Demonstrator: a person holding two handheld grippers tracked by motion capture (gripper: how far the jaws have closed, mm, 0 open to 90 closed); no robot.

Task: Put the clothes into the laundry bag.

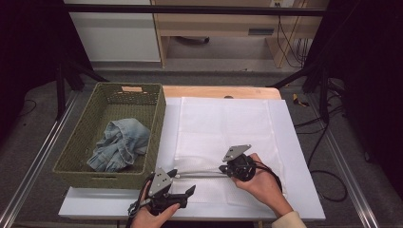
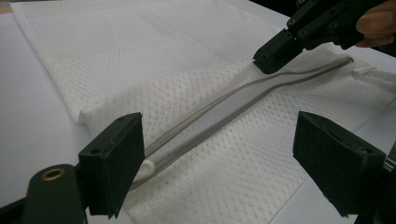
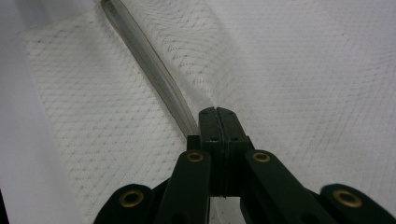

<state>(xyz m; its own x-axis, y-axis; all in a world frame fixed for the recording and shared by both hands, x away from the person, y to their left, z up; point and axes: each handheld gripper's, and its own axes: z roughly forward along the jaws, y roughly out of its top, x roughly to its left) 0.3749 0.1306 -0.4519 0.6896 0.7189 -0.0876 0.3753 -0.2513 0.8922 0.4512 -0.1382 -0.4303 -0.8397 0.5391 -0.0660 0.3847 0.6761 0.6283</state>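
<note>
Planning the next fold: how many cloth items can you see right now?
2: a white mesh cloth spread on the table, and a blue denim garment bunched in the wicker basket. More may lie under it.

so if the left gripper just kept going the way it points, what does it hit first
Probably the white mesh bag and the grey zip strip along it. The left gripper is open over them; depth is hard to judge.
</note>
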